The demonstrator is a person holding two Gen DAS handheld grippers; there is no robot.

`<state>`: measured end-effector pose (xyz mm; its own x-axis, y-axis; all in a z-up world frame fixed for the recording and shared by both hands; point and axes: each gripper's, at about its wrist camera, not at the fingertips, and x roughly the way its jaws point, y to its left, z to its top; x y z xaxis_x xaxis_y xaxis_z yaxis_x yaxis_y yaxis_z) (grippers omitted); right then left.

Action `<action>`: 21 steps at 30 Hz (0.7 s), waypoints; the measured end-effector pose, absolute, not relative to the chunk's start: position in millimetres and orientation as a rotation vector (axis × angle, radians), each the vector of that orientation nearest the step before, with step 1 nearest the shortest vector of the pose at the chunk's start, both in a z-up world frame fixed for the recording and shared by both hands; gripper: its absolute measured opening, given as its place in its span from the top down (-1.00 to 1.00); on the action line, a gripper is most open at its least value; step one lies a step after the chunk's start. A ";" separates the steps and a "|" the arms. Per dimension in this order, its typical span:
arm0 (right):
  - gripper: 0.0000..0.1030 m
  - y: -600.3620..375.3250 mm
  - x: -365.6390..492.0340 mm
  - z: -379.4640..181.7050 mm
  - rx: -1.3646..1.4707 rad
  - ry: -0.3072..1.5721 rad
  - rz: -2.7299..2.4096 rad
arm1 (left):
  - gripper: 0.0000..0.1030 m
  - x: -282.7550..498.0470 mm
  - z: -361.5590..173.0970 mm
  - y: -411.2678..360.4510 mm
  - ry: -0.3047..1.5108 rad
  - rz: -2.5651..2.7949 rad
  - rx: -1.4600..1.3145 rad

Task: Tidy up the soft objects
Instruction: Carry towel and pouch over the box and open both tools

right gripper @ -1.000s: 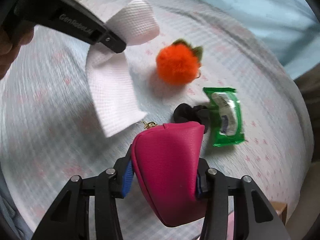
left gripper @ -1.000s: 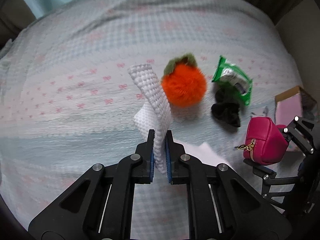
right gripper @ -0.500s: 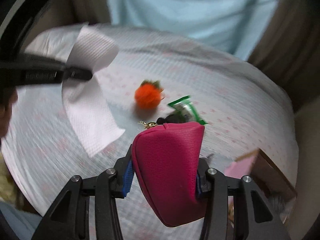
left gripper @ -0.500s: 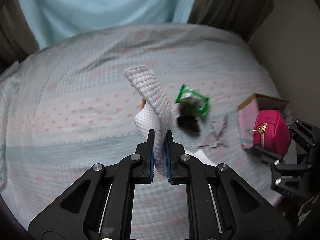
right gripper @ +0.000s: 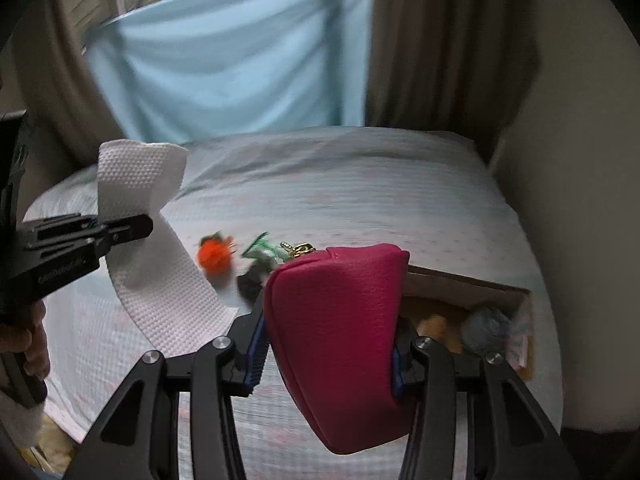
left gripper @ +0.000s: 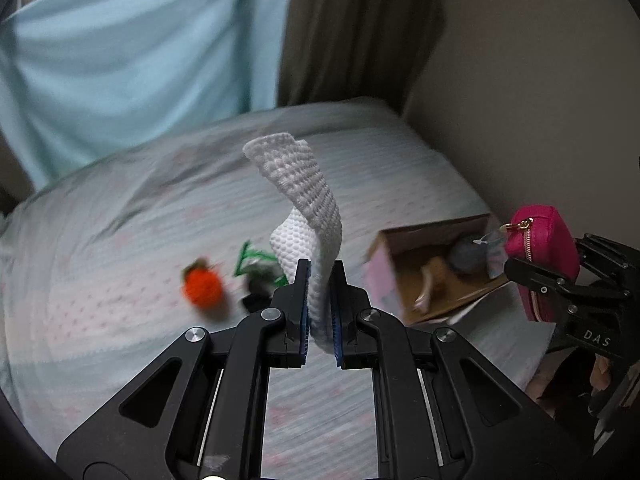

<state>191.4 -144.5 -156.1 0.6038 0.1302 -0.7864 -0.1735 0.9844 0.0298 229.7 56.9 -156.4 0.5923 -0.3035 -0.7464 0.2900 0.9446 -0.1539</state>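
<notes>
Your left hand-held gripper (left gripper: 319, 312) pinches the limp white cloth (left gripper: 298, 184) near the box (left gripper: 436, 268); your right hand-held gripper (right gripper: 326, 350) squeezes the soft pink pouch (right gripper: 336, 320).

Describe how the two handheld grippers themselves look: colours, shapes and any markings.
Both the left gripper and the right gripper are matte black frames with triangular cut-outs, silver round screw heads and blue pads lining the jaws. Seen from the left camera, the right gripper bears white letters "DAS". No cables or sleeves show.

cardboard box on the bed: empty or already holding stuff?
Holding stuff. The cardboard box lies open, with a grey fuzzy item and a tan one inside; both too blurred to identify.
</notes>
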 end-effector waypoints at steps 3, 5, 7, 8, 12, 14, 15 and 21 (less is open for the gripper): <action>0.16 -180.0 189.4 -149.5 -0.019 0.904 0.145 | 0.85 231.9 -148.3 18.5 0.854 -0.368 -0.005; 0.16 -202.8 192.4 -149.0 0.003 0.910 0.130 | 0.85 235.1 -146.2 -7.4 0.854 -0.373 -0.001; 0.16 -229.8 196.9 -150.0 0.025 0.923 0.119 | 0.85 239.5 -147.8 -35.5 0.859 -0.374 0.002; 0.16 -240.7 198.5 -150.5 0.030 0.927 0.114 | 0.85 241.8 -150.1 -48.3 0.866 -0.375 0.003; 0.16 -292.4 207.0 -162.1 0.083 0.964 0.096 | 0.85 254.0 -165.2 -95.8 0.906 -0.372 -0.005; 0.16 -314.0 212.3 -170.5 0.098 0.984 0.095 | 0.85 261.9 -175.1 -121.0 0.923 -0.368 -0.009; 0.16 -320.7 214.5 -174.9 0.105 0.993 0.095 | 0.85 262.5 -179.2 -130.6 0.928 -0.367 -0.014; 0.16 -355.7 238.4 -210.1 0.120 1.061 0.108 | 0.85 281.8 -216.6 -187.7 0.980 -0.356 -0.014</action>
<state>238.4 -355.7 -210.1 0.4834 0.1460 -0.8631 -0.0303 0.9882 0.1502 281.8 -187.7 -216.6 0.5042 -0.3010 -0.8095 0.2881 0.9422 -0.1709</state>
